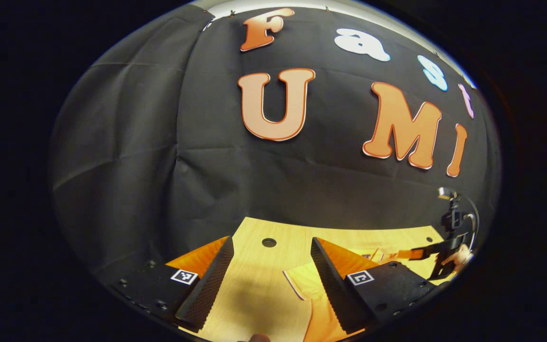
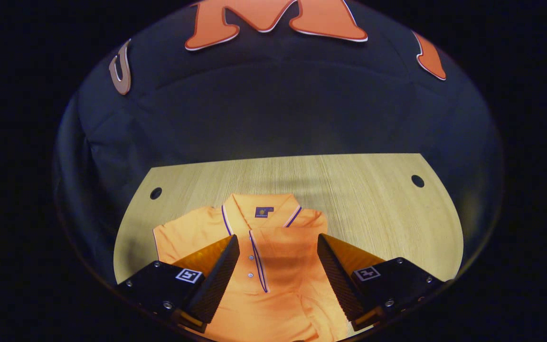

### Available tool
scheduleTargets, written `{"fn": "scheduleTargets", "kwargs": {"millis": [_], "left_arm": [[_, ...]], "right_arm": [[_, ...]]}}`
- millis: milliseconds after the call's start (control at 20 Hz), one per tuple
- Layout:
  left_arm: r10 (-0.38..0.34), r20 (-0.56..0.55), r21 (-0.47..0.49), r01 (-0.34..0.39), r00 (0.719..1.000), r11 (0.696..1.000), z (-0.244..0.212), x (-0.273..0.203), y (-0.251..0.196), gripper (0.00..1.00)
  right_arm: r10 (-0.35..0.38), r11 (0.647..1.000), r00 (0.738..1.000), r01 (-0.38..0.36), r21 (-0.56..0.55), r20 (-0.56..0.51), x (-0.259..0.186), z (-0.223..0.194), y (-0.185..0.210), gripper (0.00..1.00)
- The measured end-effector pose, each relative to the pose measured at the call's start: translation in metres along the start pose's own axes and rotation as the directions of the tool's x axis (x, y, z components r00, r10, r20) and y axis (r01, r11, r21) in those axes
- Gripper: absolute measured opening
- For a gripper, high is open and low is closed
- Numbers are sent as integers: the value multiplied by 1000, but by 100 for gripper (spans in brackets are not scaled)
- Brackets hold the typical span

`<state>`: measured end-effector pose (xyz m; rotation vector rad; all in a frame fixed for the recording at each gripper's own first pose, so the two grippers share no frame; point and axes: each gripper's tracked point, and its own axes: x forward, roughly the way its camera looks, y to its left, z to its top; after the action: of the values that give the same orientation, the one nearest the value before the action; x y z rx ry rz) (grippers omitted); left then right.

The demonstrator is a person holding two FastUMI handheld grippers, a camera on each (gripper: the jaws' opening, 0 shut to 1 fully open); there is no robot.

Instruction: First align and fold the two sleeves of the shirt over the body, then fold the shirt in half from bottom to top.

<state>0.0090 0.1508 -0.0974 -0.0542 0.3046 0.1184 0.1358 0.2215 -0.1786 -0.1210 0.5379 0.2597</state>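
Your shirt (image 2: 273,266) lies flat on the table (image 2: 373,199), collar toward the wall. Both grippers (image 2: 277,266) (image 1: 271,280) gape, empty. Soft, limp cloth: pinch each sleeve, probably at its hem.

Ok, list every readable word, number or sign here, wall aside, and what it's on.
On the shirt, the neck label: too small to read.
On the left gripper and right gripper, square markers: coded patterns, no words.
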Motion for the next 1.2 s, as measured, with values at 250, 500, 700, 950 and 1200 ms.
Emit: {"fn": "scheduleTargets", "kwargs": {"millis": [250, 500, 700, 950, 1200], "left_arm": [[-60, -190, -47, 52, 980, 998, -40, 34, -38, 98], [-51, -368, -35, 41, 928, 999, -82, 78, -66, 98], [-49, -527, -81, 6, 848, 997, -136, 117, -86, 98], [-5, -693, -95, -85, 721, 992, -201, 174, -81, 98], [27, -798, -79, -148, 602, 986, -256, 194, -81, 98]], "right_arm": [[3, 1000, 996, -1, -29, 85, -53, 20, -19, 100], [56, 998, 995, -55, -14, 89, -93, 17, -29, 100], [86, 996, 992, -86, -5, 93, -112, 14, -47, 100], [98, 994, 994, -100, 38, 46, -110, -12, -76, 100], [76, 993, 997, -74, 91, -14, -101, -34, -111, 99]]}}
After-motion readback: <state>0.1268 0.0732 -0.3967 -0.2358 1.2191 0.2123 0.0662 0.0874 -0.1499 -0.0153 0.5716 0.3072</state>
